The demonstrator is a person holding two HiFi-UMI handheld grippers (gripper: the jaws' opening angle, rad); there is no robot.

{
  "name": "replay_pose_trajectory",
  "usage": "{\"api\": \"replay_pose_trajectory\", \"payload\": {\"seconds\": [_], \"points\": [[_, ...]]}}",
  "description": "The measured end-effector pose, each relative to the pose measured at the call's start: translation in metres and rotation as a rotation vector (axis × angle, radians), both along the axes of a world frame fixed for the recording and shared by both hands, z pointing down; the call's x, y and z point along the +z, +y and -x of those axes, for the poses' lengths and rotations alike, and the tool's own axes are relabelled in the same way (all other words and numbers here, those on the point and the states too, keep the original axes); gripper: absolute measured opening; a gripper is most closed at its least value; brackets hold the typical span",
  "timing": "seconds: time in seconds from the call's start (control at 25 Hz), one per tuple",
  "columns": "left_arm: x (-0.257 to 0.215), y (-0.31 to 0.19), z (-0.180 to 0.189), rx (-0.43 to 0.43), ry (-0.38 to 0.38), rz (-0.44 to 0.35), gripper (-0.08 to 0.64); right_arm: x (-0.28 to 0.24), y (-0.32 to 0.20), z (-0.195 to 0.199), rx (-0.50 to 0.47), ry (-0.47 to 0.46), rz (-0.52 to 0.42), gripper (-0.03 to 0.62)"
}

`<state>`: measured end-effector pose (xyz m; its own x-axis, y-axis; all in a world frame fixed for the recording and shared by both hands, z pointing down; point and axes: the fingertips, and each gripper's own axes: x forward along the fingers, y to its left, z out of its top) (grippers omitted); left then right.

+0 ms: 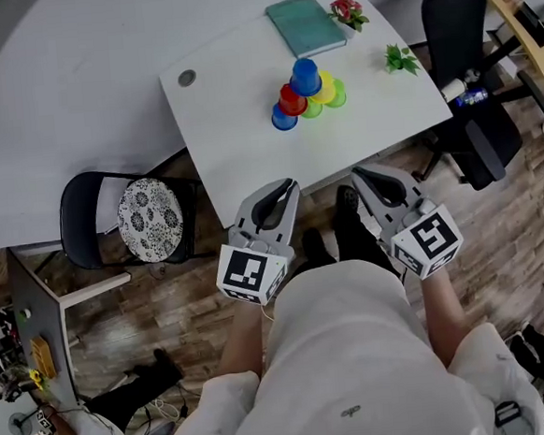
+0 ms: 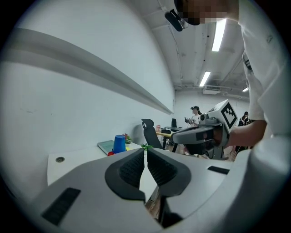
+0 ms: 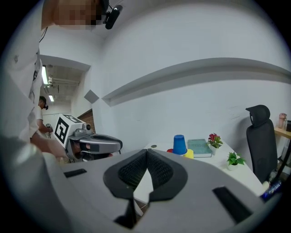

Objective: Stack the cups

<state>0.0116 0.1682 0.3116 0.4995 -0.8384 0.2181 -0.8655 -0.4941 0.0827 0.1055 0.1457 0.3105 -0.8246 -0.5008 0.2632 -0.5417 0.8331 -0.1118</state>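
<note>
One black chair (image 1: 150,217) with a spotted cushion at far left, right next to the white surface (image 1: 237,130). Next, left gripper (image 1: 291,184), low at the near edge of the surface, fingers clenched tight together, nothing between them. Further over and well apart from both grippers, cups (image 1: 306,95) bunched in a little pile near the middle of the surface: blue cup (image 1: 305,76) upside down on top, with red cup (image 1: 292,99), yellow cup (image 1: 326,86), green cups (image 1: 337,94) and second blue cup (image 1: 284,118) under and around it, all close together. Behind the pile, a flat green book (image 1: 306,24). Then right gripper (image 1: 356,173), also low at the near edge, side by side with the left one, fingers squeezed shut too, holding nothing. Red flowers (image 1: 347,12) at the far corner, small green plant (image 1: 400,59) near the right edge, and black office chair (image 1: 467,74) at far right on the wooden floor (image 1: 499,241).
</note>
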Motion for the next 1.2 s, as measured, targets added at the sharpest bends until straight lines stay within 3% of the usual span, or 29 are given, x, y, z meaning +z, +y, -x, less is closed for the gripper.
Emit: {"api": "replay_pose_trajectory", "payload": {"seconds": [0.28, 1.2], "points": [[-0.002, 0.018, -0.007, 0.035, -0.005, -0.005, 0.021, -0.004, 0.018, -0.003, 0.029, -0.008, -0.015, 0.006], [-0.004, 0.019, -0.016, 0.021, -0.011, 0.001, 0.020, -0.006, 0.022, -0.012, 0.035, -0.007, -0.009, 0.005]]}}
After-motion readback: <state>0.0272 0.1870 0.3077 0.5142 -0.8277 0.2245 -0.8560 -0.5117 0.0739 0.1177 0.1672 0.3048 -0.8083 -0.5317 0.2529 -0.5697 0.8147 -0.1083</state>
